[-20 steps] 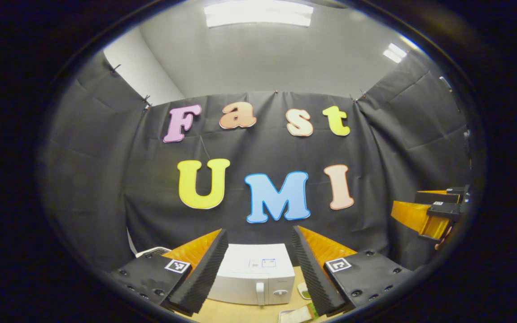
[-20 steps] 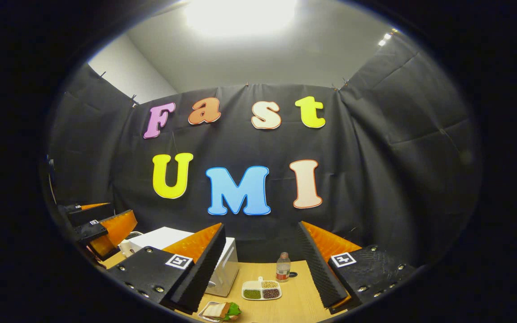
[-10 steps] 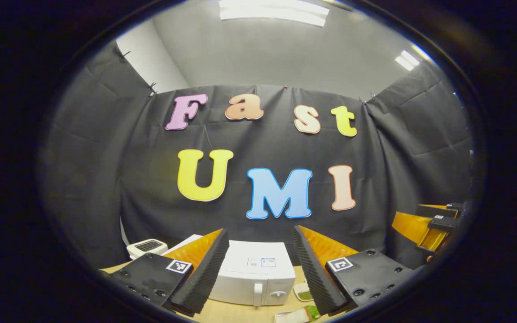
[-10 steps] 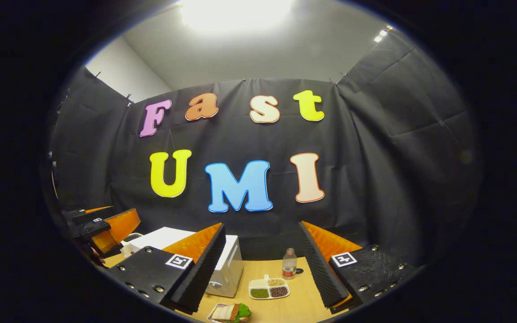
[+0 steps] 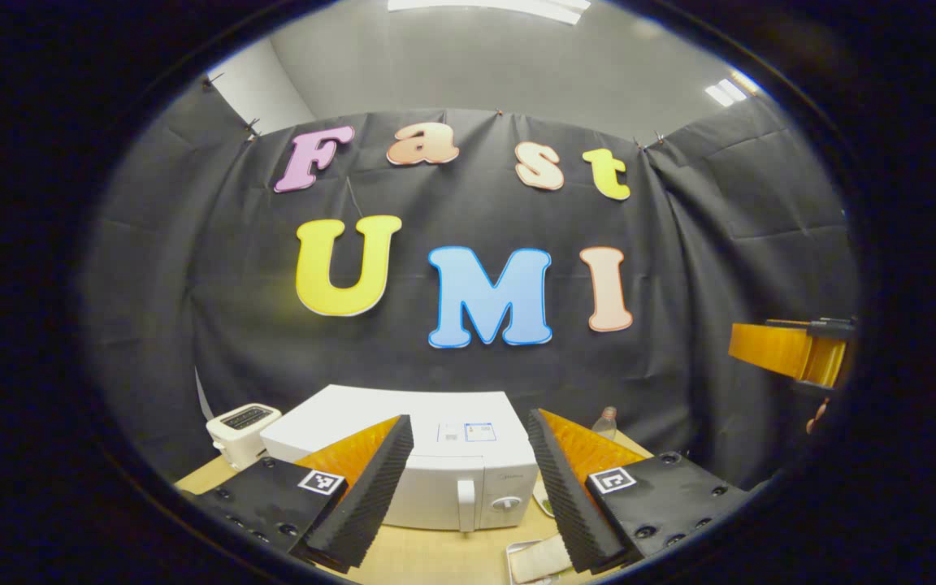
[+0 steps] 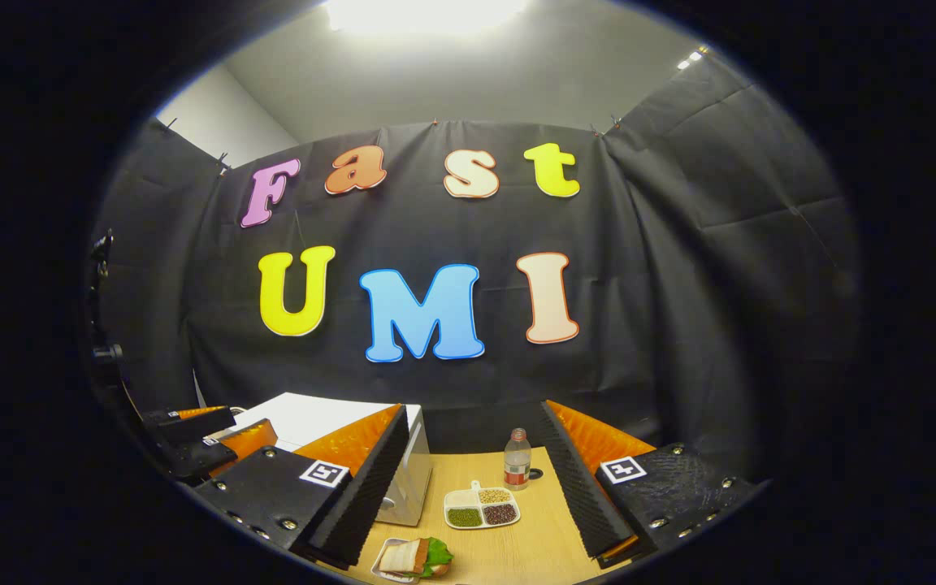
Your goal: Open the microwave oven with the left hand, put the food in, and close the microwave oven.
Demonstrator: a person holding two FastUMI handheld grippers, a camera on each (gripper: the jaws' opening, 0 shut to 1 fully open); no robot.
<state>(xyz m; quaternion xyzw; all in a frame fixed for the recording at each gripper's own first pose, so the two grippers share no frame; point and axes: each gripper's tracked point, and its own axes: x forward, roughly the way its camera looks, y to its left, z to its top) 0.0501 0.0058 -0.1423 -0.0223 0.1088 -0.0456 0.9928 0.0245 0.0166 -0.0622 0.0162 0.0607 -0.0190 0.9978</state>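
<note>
The microwave oven (image 5: 444, 463) stood on the wooden worktop (image 6: 533, 536) with its door shut; a small label on its top and faint lettering above its dial were too small to read. Each tool carried a square black-and-white marker on both fingers. In the left gripper view the left tool (image 5: 468, 487) hung above the worktop's near edge, fingers spread wide and holding nothing, framing the oven's handle (image 5: 465, 517). In the right gripper view the right tool (image 6: 476, 487) was likewise wide open and empty. The food, a sandwich (image 6: 415, 557) with green leaf on a small plate, lay at the worktop's near edge, just beside the oven's right side. Behind it sat a divided dish (image 6: 482, 508) of beans and a bottle (image 6: 517, 459). A white toaster (image 5: 242, 429) stood at the worktop's left edge. Compared with half a second earlier, the oven loomed larger and higher in the left gripper view, and the toaster showed more fully.
</note>
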